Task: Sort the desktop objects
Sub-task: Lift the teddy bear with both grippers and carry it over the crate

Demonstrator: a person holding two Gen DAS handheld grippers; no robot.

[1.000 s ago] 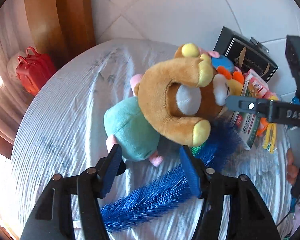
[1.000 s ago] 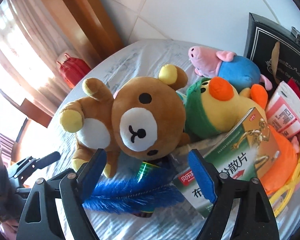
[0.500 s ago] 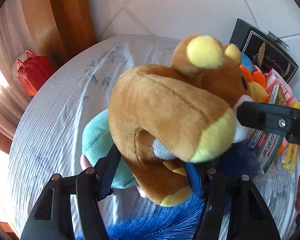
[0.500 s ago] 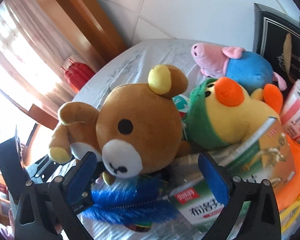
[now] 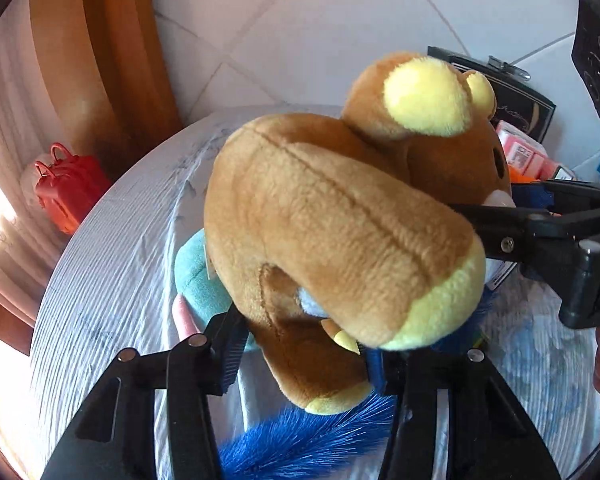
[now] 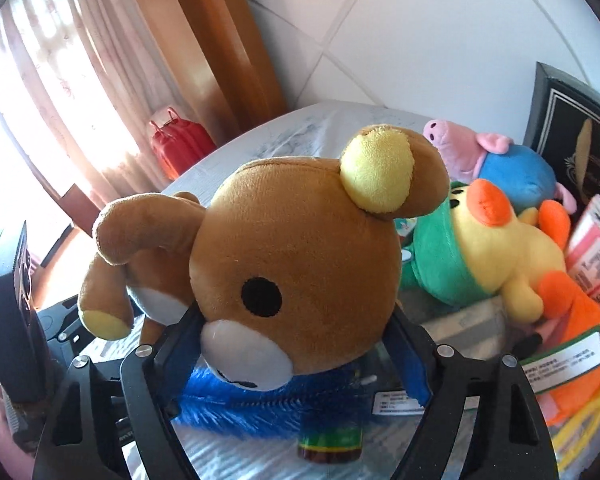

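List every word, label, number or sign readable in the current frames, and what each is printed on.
Nothing here can be read with confidence.
Green-and-white medicine box: lines of small print, blurred.
Pink pack: printed label with a barcode-like patch, too small.
White sticker beside the blue brush: tiny print, unreadable.
Black framed box: gold ornament only, no legible lettering.
Brown bear plush: no text.

Your brown bear (image 5: 340, 216) hides most of teal plush (image 5: 198, 276) and blue brush (image 5: 300, 440). Black box (image 6: 576, 152) cut off by right edge. Label print on pink pack (image 6: 596, 256) too small to read.
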